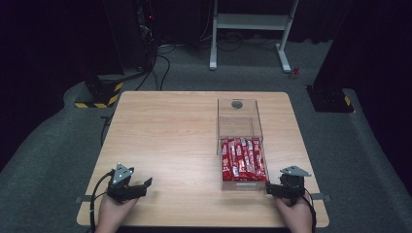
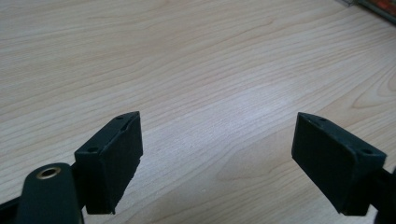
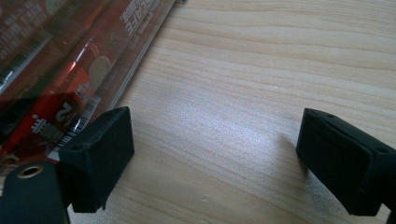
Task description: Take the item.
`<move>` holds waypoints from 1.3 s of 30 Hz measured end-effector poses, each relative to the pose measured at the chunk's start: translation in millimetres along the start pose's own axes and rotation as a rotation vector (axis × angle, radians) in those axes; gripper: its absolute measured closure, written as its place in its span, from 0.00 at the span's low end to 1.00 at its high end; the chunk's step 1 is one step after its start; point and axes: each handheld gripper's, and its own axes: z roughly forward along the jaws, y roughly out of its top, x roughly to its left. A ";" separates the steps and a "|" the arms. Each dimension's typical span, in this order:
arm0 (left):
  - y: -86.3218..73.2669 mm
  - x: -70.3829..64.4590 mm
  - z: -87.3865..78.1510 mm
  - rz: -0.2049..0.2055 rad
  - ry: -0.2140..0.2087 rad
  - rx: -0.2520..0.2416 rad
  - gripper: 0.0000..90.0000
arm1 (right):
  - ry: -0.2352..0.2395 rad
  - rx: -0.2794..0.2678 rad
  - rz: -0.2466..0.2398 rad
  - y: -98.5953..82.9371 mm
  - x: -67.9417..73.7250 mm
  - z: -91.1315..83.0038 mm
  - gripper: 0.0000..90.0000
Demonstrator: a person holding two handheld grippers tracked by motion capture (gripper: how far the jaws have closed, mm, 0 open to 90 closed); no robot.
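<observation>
A clear plastic box (image 1: 239, 124) stands right of the table's middle. Its near half is packed with several red sachets (image 1: 243, 160); its far clear part has a round hole. My left gripper (image 1: 144, 187) rests at the near left of the table, open, with bare wood between its fingers (image 2: 114, 154). My right gripper (image 1: 270, 190) lies at the near right, open, just beside the box's near right corner. In the right gripper view the red sachets (image 3: 65, 79) show through the box wall (image 3: 142, 58) next to the left finger. Neither gripper holds anything.
The wooden table (image 1: 165, 141) has broad bare room left of the box. Beyond the table stand a white desk frame (image 1: 252, 29), dark equipment with cables, and a yellow-and-black striped base (image 1: 99, 97) on grey carpet.
</observation>
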 end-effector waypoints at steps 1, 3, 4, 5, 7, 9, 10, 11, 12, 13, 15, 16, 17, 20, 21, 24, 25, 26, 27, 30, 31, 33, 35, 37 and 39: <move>0.0 0.0 0.0 0.000 0.000 0.000 0.19 | 0.000 0.000 0.000 0.0 0.0 0.0 0.12; 1.5 -0.9 -0.5 0.007 0.000 -0.004 0.19 | 0.000 0.001 0.000 -0.2 0.1 -0.3 0.12; 2.2 -1.9 -0.7 0.003 -0.002 -0.006 0.19 | 0.000 0.001 0.003 -0.2 0.3 -0.3 0.12; 2.9 -2.2 -0.7 0.006 -0.002 -0.007 0.19 | 0.000 0.001 0.003 -0.2 0.3 -0.3 0.12; 4.0 -3.1 -0.3 0.005 -0.002 -0.012 0.19 | 0.000 0.000 0.000 -0.4 0.1 -0.4 0.12; 5.1 -3.7 0.8 0.006 -0.004 -0.013 0.19 | 0.002 0.001 -0.003 -0.7 0.1 -0.8 0.12; 5.4 -4.1 1.2 0.006 -0.005 -0.012 0.19 | 0.002 0.001 -0.003 -0.7 0.1 -0.8 0.12; 5.8 -4.4 1.8 0.010 -0.004 -0.013 0.19 | 0.002 0.001 -0.003 -0.7 0.1 -0.8 0.12; 6.3 -4.8 2.2 0.015 -0.004 -0.010 0.19 | 0.002 0.000 -0.003 -0.7 0.1 -0.8 0.12; 7.3 -5.6 3.0 0.021 -0.003 -0.011 0.19 | 0.002 0.000 -0.003 -0.7 0.1 -0.8 0.12; 9.0 -7.4 3.5 0.020 -0.008 -0.013 0.19 | 0.003 0.000 -0.006 -0.8 0.0 -0.8 0.12; 10.4 -8.5 3.5 0.024 -0.008 -0.013 0.19 | 0.004 -0.001 -0.004 -1.0 0.3 -0.9 0.12; 11.9 -9.5 3.5 0.030 -0.009 -0.016 0.19 | 0.005 -0.001 -0.004 -1.1 0.4 -1.0 0.12; 15.3 -13.0 5.0 0.036 -0.017 -0.019 0.19 | 0.006 -0.001 -0.004 -1.1 0.4 -1.1 0.12; 15.8 -14.0 6.2 0.033 -0.023 -0.018 0.19 | 0.006 -0.001 -0.005 -1.1 0.4 -1.0 0.12; 16.7 -16.2 8.3 0.031 -0.032 -0.017 0.19 | 0.007 -0.001 -0.006 -1.1 0.2 -1.0 0.12; 17.1 -16.8 8.7 0.027 -0.041 -0.018 0.19 | 0.008 -0.001 -0.006 -1.0 0.2 -1.0 0.12; 19.1 -20.5 10.3 0.030 -0.046 -0.017 0.20 | 0.009 -0.001 -0.006 -1.0 0.2 -1.0 0.12; 20.4 -22.5 10.8 0.047 -0.041 -0.016 0.20 | 0.009 -0.001 -0.006 -1.1 0.2 -1.0 0.12; 23.1 -26.4 11.4 0.061 -0.042 -0.012 0.20 | 0.010 -0.002 -0.010 -1.1 0.1 -1.1 0.12; 25.3 -31.6 12.2 0.026 -0.054 -0.024 0.20 | 0.011 -0.001 -0.013 -1.2 0.0 -1.3 0.12; 27.2 -31.8 11.6 0.049 -0.053 -0.019 0.19 | 0.012 -0.001 -0.013 -1.2 -0.1 -1.3 0.12; 29.3 -32.7 11.5 0.068 -0.045 -0.021 0.20 | 0.012 -0.001 -0.013 -1.2 -0.2 -1.3 0.12; 31.0 -34.6 11.7 0.065 -0.049 -0.024 0.20 | 0.013 0.000 -0.011 -1.2 -0.1 -1.4 0.12; 33.2 -39.1 11.3 0.067 -0.051 -0.025 0.20 | 0.013 0.001 -0.011 -1.1 -0.1 -1.4 0.12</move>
